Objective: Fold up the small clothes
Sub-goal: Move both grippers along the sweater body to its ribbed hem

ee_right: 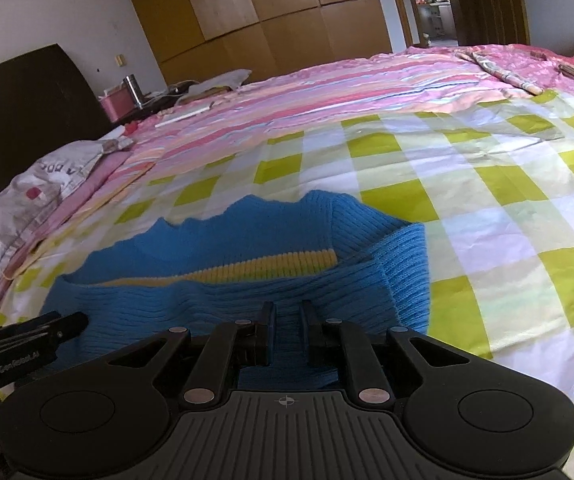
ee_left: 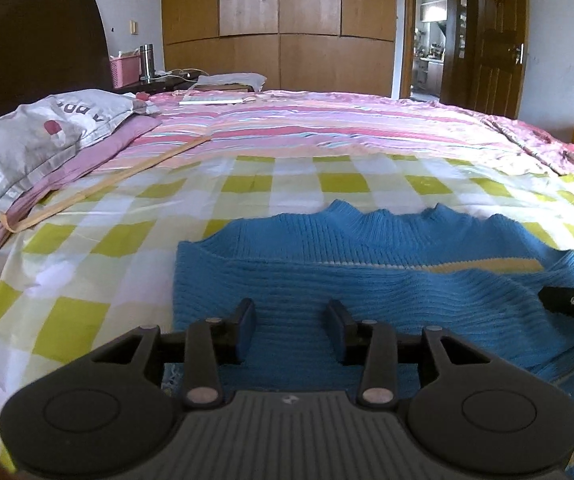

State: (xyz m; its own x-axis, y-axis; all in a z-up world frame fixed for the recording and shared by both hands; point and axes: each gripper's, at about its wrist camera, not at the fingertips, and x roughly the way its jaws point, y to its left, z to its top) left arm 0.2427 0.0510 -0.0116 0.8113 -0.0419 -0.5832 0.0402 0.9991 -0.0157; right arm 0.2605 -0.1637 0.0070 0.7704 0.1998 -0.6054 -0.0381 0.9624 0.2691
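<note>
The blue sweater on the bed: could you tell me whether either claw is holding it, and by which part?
The right claw pinches the blue sweater at its folded near edge. The left claw stands open over it, gripping nothing.

Your left gripper (ee_left: 292,322) and right gripper (ee_right: 285,320) sit side by side over the near edge of the sweater (ee_left: 367,276), which lies on the checked sheet (ee_left: 127,208). Beyond the sheet spreads the striped quilt (ee_left: 307,124); pillows (ee_left: 27,140) lie left, the wardrobe (ee_left: 279,20) behind the bed.
</note>
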